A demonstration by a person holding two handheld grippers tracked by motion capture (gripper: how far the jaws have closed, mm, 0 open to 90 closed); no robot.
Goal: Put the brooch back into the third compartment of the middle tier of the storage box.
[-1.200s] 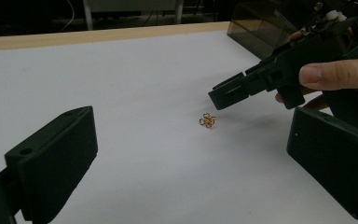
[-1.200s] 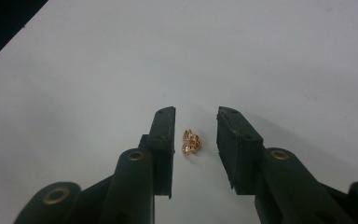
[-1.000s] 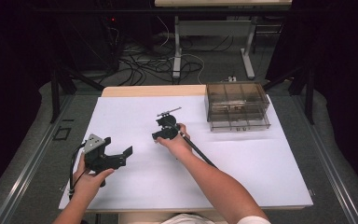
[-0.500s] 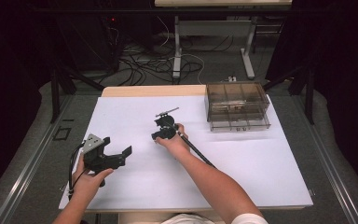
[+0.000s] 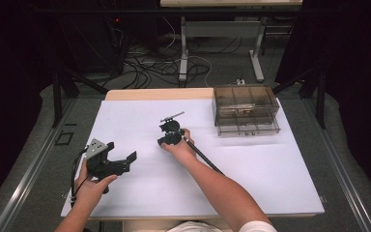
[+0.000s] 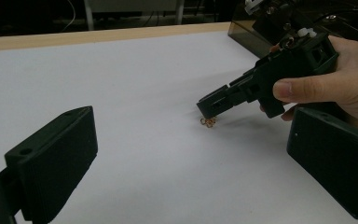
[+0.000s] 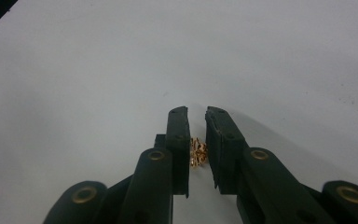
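White and broad, the flat worktop [image 5: 270, 183] takes up most of the high view, with a strip of pale wood at its far edge. Next in size, a smoky, see-through plastic drawer box [image 5: 245, 110] stands at the far right of the sheet, well apart from both hands.

Now the hands. Near the left front corner, the black left tool [image 5: 125, 162] sits in the person's left hand [image 5: 91, 186], grey three-cornered plate on top, cable looping off the back. Its jaws are spread wide with nothing between them; its own view has one jaw low at the left and the other at the far right, bare white sheet in the gap.

Towards the middle, the right hand [image 6: 349, 84] tips the black right tool [image 7: 196, 135] down at the sheet. Its jaws have just been closing and stand nearly together now, only a slim gap left. In that gap, on the sheet, lies the smallest thing here: a little cluster of gold-coloured metal rings [image 7: 198, 153]. Whether the pads press on it yet, I cannot tell; the left gripper view has the cluster [image 6: 208, 122] resting on the white surface right under the jaw tips.
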